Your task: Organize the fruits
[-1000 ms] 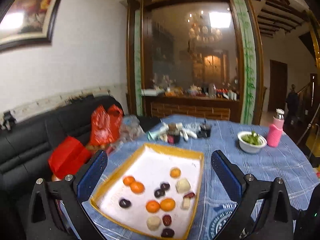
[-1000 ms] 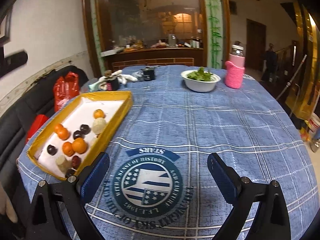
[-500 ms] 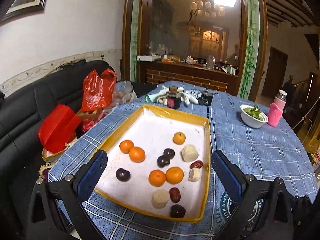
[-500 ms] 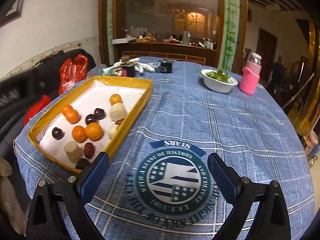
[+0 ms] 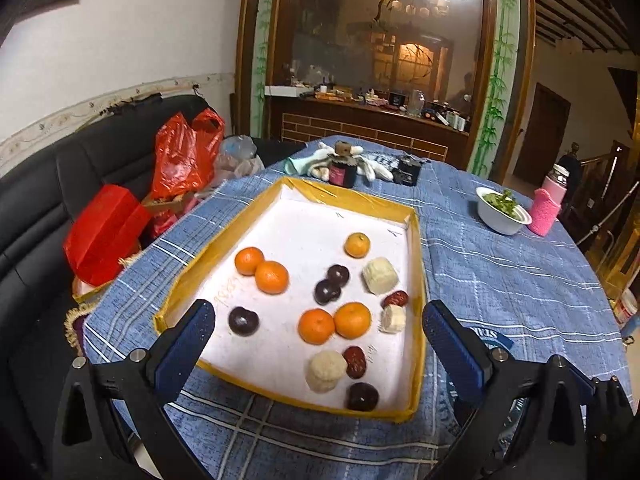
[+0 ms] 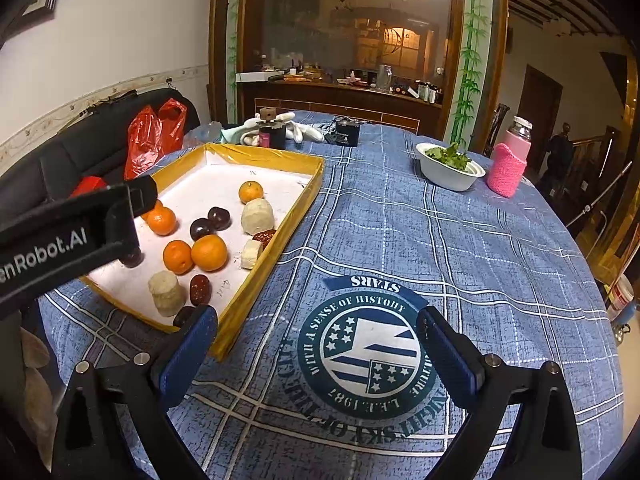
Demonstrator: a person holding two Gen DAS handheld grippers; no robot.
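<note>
A yellow-rimmed white tray (image 5: 416,264) (image 6: 280,240) lies on the blue checked tablecloth. It holds several oranges (image 5: 316,326) (image 6: 209,253), dark plums (image 5: 243,321) (image 6: 202,229), red dates (image 5: 355,361) (image 6: 199,289) and pale peeled chunks (image 5: 326,371) (image 6: 258,216), all scattered. My left gripper (image 5: 318,350) hangs open above the tray's near end, nothing between its fingers. My right gripper (image 6: 318,354) stands open over the round printed emblem (image 6: 366,354), right of the tray. The left gripper's black body (image 6: 68,240) covers the tray's left side in the right wrist view.
A white bowl of greens (image 6: 450,168) (image 5: 504,212) and a pink-sleeved bottle (image 6: 510,160) (image 5: 548,208) stand at the far right. A dark jar (image 5: 343,172), white gloves and a black box (image 5: 408,170) sit beyond the tray. Red bags (image 5: 184,156) rest on the black sofa, left.
Both grippers have tilted down and moved closer to the table. The tray of fruit now fills more of each view. Neither gripper's opening has changed.
</note>
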